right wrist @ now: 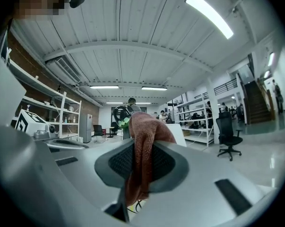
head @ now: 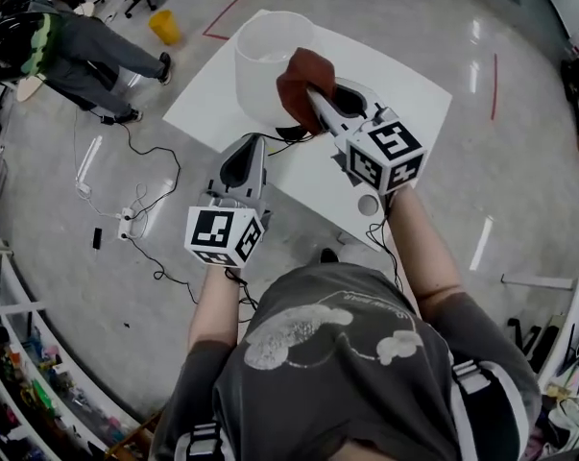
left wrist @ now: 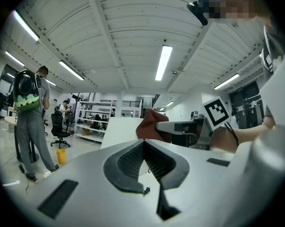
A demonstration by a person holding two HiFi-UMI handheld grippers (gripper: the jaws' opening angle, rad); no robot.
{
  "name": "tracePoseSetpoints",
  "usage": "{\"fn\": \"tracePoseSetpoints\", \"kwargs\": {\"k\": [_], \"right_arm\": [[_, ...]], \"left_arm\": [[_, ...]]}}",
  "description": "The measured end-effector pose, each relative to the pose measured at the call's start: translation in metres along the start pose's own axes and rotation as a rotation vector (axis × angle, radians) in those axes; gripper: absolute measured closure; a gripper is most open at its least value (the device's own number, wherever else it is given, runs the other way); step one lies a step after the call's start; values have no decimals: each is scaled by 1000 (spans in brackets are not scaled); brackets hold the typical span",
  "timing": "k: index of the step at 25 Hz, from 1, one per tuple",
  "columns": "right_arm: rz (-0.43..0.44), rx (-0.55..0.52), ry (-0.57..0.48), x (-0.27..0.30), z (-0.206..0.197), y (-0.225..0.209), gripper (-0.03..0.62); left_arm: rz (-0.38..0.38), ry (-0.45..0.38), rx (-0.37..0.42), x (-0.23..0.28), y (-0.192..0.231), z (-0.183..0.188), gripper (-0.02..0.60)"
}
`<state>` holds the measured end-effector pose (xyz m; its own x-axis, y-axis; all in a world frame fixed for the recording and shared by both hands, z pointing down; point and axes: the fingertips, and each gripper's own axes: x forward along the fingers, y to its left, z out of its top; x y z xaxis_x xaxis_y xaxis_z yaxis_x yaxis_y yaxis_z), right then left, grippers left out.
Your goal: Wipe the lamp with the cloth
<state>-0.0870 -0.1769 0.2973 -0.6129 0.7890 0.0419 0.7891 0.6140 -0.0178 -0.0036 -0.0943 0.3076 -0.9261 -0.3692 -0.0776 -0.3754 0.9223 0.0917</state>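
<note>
Rust-brown cloth is pinched in the right tool and held at the near-right rim of the white lamp, which stands far on the tabletop; the left tool, pressed together on nothing, hangs on the lamp's near side, not bracing it. Risk: a sideways swipe could tip or slide the unheld lamp. The lamp's lower part is hidden from above, and whether the cloth touches the lamp is hard to confirm.

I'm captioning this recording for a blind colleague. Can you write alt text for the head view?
Seen from above, the right gripper clamps a reddish-brown cloth at the side of a white lamp standing on a white table. The left gripper, shut and empty, is held beside it, near the table's edge.
</note>
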Motion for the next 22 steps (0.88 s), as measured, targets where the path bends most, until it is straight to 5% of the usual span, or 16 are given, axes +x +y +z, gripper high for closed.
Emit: {"fn": "tracePoseSetpoints", "kwargs": {"k": [12,22], "right_arm": [[106,92,170,2,-102,5,536],[16,144,282,-7,-157,-19,536]], "left_arm": [[88,41,-35,9,2,-22,574],[70,84,-71,21,18,-47,574]]}}
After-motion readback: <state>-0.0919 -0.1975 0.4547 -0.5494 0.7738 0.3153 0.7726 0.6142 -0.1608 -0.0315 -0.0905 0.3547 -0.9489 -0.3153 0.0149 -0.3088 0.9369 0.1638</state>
